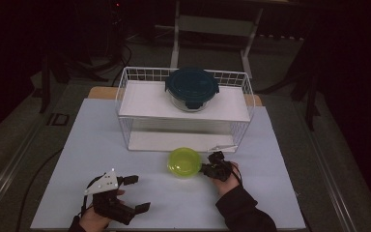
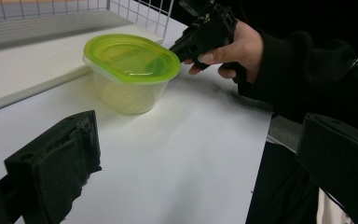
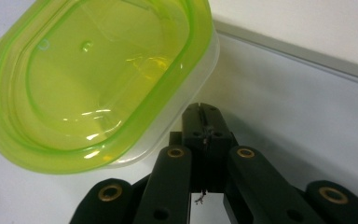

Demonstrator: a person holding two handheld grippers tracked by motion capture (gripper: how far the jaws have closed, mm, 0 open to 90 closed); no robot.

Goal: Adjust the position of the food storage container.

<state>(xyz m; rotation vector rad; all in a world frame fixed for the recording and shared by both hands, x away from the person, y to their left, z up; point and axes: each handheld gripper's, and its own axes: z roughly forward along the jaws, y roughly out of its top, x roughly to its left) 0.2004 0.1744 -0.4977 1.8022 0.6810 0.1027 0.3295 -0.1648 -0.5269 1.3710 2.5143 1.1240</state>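
Pale, bare bench [image 1: 101,145] top, matte and a bit bluish under dim light, sitting on a wooden board that peeks out at the far corners. Dark room all around: grey floor, cables trailing off to the left, metal frame legs [image 1: 212,29] in the shadows beyond the far edge.

White wire rack [image 1: 125,92] parked along the far edge, two white shelves. Round glass tub with a dark teal clip lid [image 1: 192,87] on the upper shelf, toward the right.

Clear tub with a lime green lid [image 1: 184,162] standing upright on the bench just in front of the rack, roughly mid-bench, slightly right of centre. Lid on.

Right gripper [image 1: 210,167] held level near the right half of the bench, jaws shut together with nothing between them, tips right at the tub's right side, just under the lid's rim; touching or a hair apart, hard to say.

Left gripper [image 1: 137,193] near the front left corner, well apart from the tub, jaws spread wide, nothing in them, pointing across the bench toward the tub.
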